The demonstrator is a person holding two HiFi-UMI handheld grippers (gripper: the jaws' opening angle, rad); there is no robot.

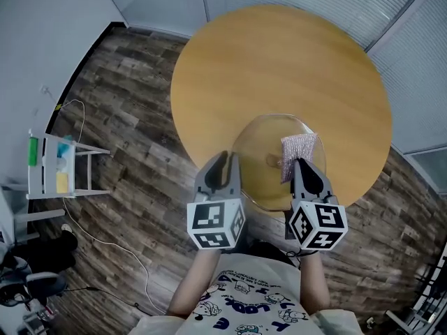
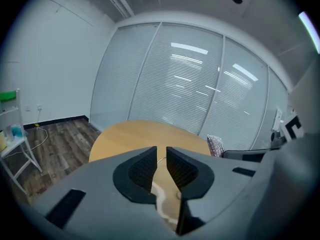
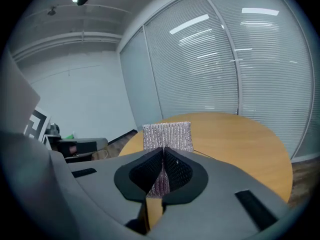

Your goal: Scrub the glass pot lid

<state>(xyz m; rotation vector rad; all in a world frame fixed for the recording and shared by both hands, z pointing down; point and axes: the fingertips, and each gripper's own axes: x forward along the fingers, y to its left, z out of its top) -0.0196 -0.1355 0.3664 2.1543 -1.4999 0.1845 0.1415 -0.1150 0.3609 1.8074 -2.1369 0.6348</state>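
Closest to us, the left gripper [image 1: 226, 158] is clenched with nothing between its jaws. The right gripper [image 1: 299, 165] beside it is clamped on a silver scouring pad [image 1: 298, 149].

Only the pad's lower end sits between the right jaws. Most of it stands free beyond the tips, upright. Risk one: we judge that pressing down could fold the pad or drag it out of the grip. Then the hard jaw tips would meet glass, not the pad.

Just ahead of both tips lies the glass pot lid [image 1: 260, 139], flat on the table [image 1: 279, 54], with its knob [image 1: 274, 160] between the two grippers. The pad hangs over the lid's right part; we cannot tell whether it touches yet. The left tips are at the lid's left rim, holding nothing.

Risk two, the main one: the lid is unsecured. It sits right at the table edge nearest the grippers; we cannot tell whether it overhangs. The tabletop looks smooth, so a scrub stroke pulled back toward the grippers could slide the lid off that edge, and glass would likely break on the wood floor [image 1: 133, 117].

Risk three: the left jaws are closed, so they cannot take the knob or rim as they stand. Pinning the domed glass with closed tips could skid off. We'd open them and grip the knob first.

Beyond the lid the table is bare, so a push away from the grippers has room. Far behind it, only the blinds [image 2: 190, 79].
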